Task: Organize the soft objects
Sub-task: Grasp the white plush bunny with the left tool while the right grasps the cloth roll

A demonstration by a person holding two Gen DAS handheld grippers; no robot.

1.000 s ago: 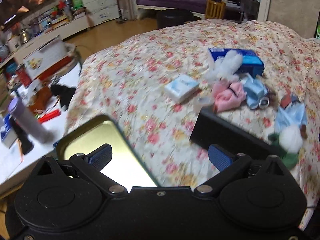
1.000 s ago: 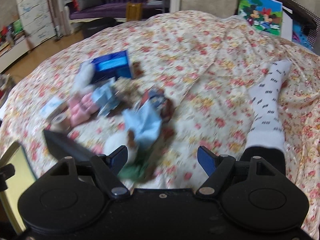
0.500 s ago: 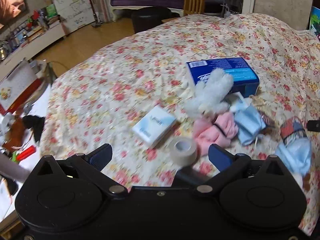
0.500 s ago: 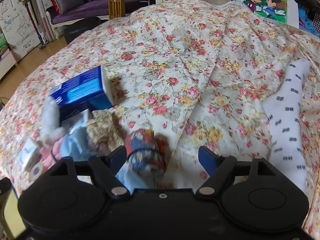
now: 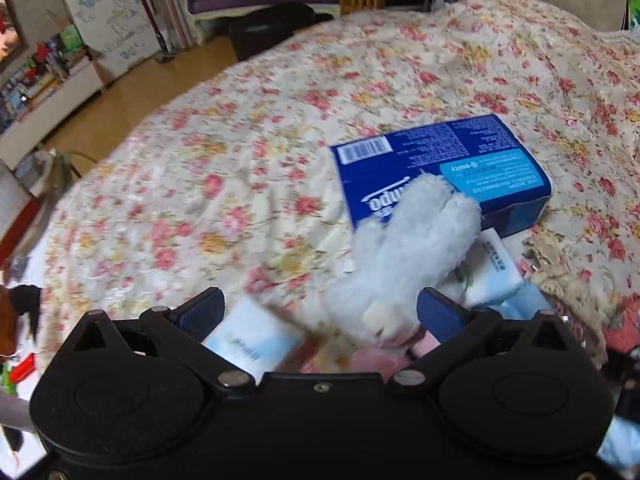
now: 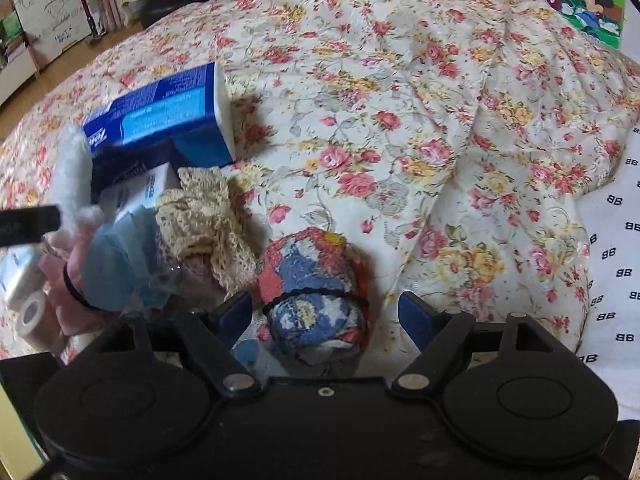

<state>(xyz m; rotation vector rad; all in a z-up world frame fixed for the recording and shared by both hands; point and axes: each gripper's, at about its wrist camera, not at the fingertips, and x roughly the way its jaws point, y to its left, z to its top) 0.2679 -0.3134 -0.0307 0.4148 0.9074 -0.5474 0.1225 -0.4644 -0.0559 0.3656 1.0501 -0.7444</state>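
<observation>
So, nearest to me: my right gripper (image 6: 324,314) has its jaws spread wide over one rolled-up red-and-blue patterned cloth bundle (image 6: 316,280) with a dark band around it. The bundle sits between the fingers but the pads aren't touching it. Its long axis runs pretty much straight away from me, along the fingers.

My left gripper (image 5: 320,312) is wide open too, nothing pinched. Right between its tips is one fluffy white plush toy (image 5: 408,248), lying on the floral bedspread (image 5: 240,160) with its long axis tilted away and up to the right, far end resting against the tissue box. Under the left finger there's one small pale blue-white packet (image 5: 248,340), blurry, and a bit of one pink cloth (image 5: 428,344) peeks out by the right finger.

A little further out in the right view: one beige lace piece (image 6: 204,216), one light blue cloth (image 6: 116,256) beside it, and one roll of tape (image 6: 34,314) at the left edge. A second small white packet (image 5: 494,268) leans by the plush.

Farthest of the pile is one dark blue tissue box (image 5: 440,164), long side running left to right.
</observation>
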